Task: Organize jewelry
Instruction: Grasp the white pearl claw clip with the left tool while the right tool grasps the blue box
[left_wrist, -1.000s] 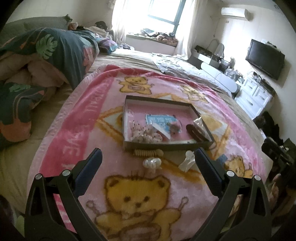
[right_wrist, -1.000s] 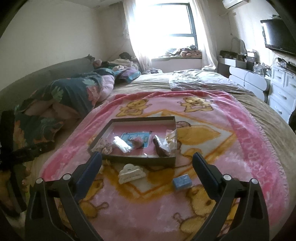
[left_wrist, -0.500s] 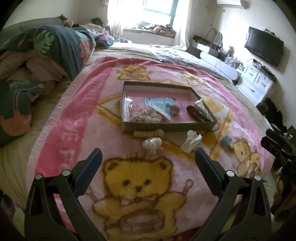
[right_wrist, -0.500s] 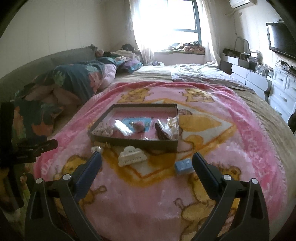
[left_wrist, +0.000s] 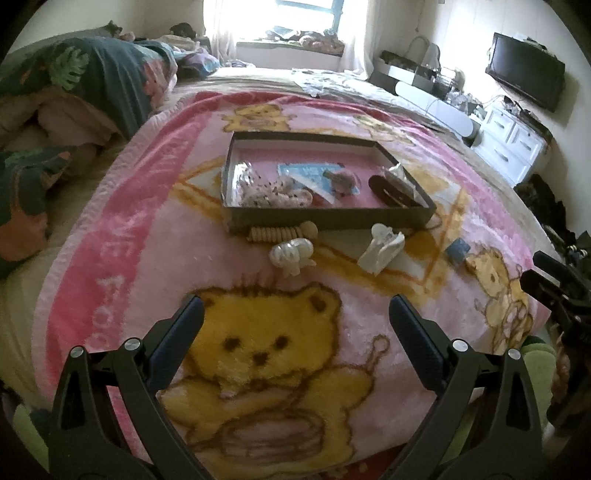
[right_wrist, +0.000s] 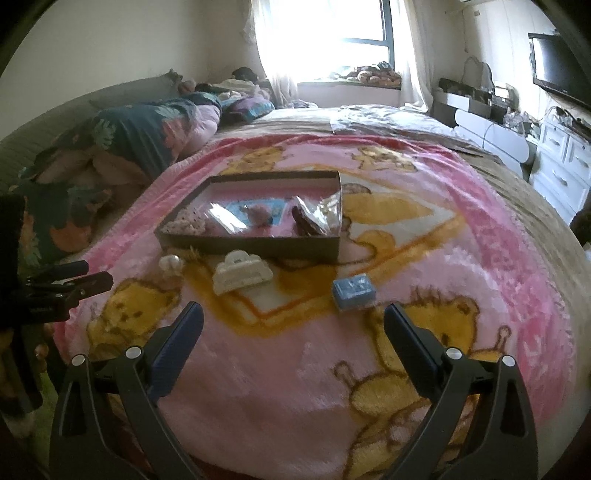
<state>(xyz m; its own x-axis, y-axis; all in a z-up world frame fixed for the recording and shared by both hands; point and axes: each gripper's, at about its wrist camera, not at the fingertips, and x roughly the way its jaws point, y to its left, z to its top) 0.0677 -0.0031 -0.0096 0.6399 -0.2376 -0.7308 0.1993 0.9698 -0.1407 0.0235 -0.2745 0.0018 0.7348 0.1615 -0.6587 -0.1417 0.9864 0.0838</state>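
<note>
A dark shallow box lies on the pink bear blanket with several small jewelry pieces and packets inside. In front of it lie a beige beaded bracelet, a pearly white hair clip, a white claw clip and a small blue box. My left gripper hangs open over the yellow bear, short of the clips. My right gripper is open too, just short of the claw clip and blue box. Both hold nothing.
A rumpled leaf-print duvet is heaped along the left of the bed. White drawers and a wall TV stand at the right. The other gripper's black frame shows at each view's edge.
Both grippers have pulled back and tilted lower toward the blanket's near edge, so the box and loose pieces sit higher in each view. Both stay open; nothing was picked up.
</note>
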